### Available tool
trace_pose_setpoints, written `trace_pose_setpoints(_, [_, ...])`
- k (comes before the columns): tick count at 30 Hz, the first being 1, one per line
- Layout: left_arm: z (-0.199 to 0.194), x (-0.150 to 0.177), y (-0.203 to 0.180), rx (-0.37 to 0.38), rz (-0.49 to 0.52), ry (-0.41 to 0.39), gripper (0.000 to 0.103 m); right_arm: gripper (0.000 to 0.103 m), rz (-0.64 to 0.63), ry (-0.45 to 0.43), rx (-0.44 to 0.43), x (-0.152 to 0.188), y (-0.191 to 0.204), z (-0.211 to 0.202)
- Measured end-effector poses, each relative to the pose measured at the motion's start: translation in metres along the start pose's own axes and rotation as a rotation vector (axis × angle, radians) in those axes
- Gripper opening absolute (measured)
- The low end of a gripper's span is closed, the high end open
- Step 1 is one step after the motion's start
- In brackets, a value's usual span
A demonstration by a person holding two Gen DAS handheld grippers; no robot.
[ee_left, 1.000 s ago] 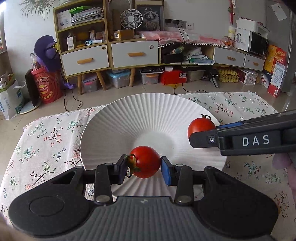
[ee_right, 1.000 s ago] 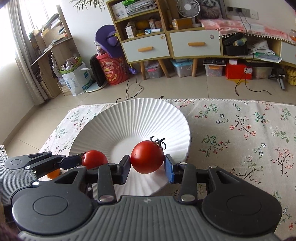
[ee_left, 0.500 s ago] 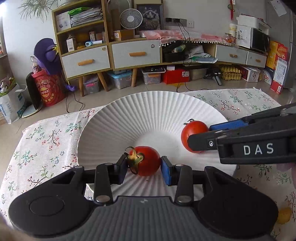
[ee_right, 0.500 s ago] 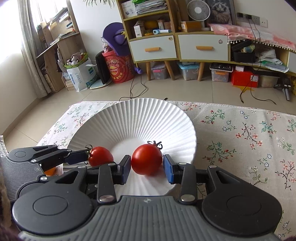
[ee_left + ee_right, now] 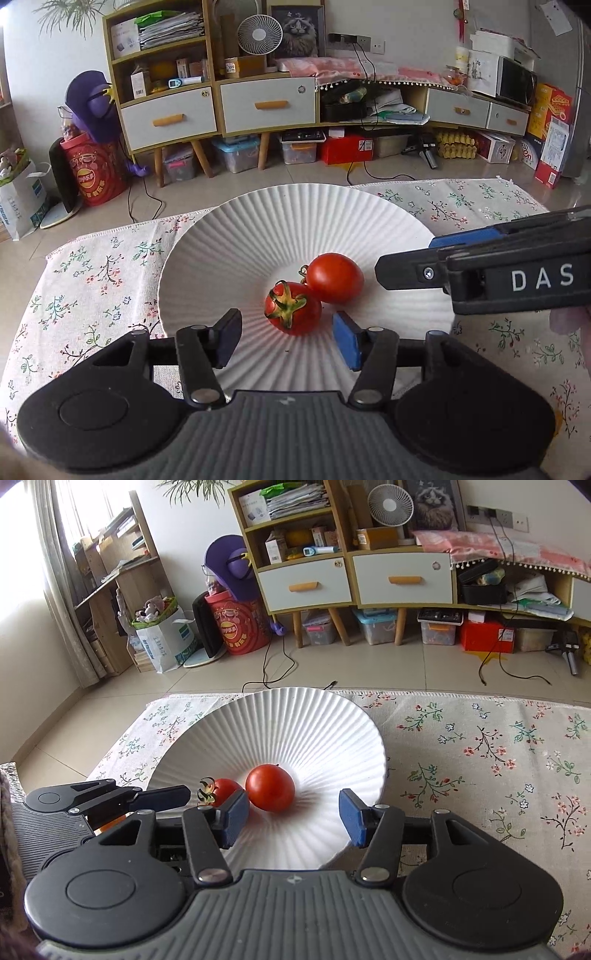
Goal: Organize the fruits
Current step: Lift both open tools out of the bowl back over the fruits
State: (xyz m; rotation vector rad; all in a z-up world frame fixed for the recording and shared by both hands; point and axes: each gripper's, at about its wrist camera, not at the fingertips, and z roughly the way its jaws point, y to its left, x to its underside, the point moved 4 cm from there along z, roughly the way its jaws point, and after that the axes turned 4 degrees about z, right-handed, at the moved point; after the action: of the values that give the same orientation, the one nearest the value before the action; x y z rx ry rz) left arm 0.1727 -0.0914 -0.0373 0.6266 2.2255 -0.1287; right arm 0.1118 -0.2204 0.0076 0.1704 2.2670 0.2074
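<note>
Two tomatoes lie in the well of the white ribbed plate [image 5: 295, 221], which sits on the flowered tablecloth [image 5: 92, 277] that covers the whole surface under me. Going down in size, the plate's fluted rim rises toward the far side and its near edge runs under both of my tools. My left gripper [image 5: 286, 338] hangs over that near edge with its jaws opening, the dark pad on one side and the blue pad on the other both clear of the fruit. My right gripper [image 5: 293, 819] does the same from the other side, its jaws opening too, with nothing pressed between them. From the left wrist view its black finger marked DAS reaches in over the plate's right rim. The smooth tomato [image 5: 334, 278] rests farther in, and in the right wrist view it lies just ahead of my left-hand pad. The stem-up tomato [image 5: 293, 314] touches it, its green calyx facing my left camera, lying ahead of the gap between those fingers, free of both.
</note>
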Motion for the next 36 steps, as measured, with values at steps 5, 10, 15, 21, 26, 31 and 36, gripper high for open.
trace_pose_setpoints(5, [-0.016, 0.000, 0.006, -0.001, -0.024, 0.001, 0.073, 0.066, 0.006, -0.023, 0.002, -0.002, 0.002, -0.015])
trace_pose_setpoints(10, [-0.032, 0.001, 0.012, -0.005, -0.051, -0.004, 0.086, 0.082, 0.021, -0.055, 0.008, -0.003, 0.001, -0.028])
trace_pose_setpoints(15, [-0.045, 0.006, 0.021, -0.024, -0.051, 0.005, 0.094, 0.092, 0.021, -0.079, 0.032, -0.001, 0.000, -0.040])
trace_pose_setpoints(21, [-0.061, 0.015, 0.033, -0.049, -0.054, 0.024, 0.098, 0.100, 0.013, -0.088, 0.046, 0.006, 0.004, -0.052])
trace_pose_setpoints(26, [-0.074, 0.026, 0.043, -0.066, -0.060, 0.042, 0.098, 0.102, 0.019, -0.087, 0.051, 0.013, 0.006, -0.058])
trace_pose_setpoints(31, [-0.086, 0.043, 0.058, -0.058, -0.102, 0.049, 0.098, 0.102, 0.008, -0.077, 0.051, 0.023, 0.010, -0.062])
trace_pose_setpoints(36, [-0.096, 0.065, 0.068, -0.038, -0.124, 0.066, 0.098, 0.102, -0.033, -0.066, 0.038, 0.039, 0.017, -0.067])
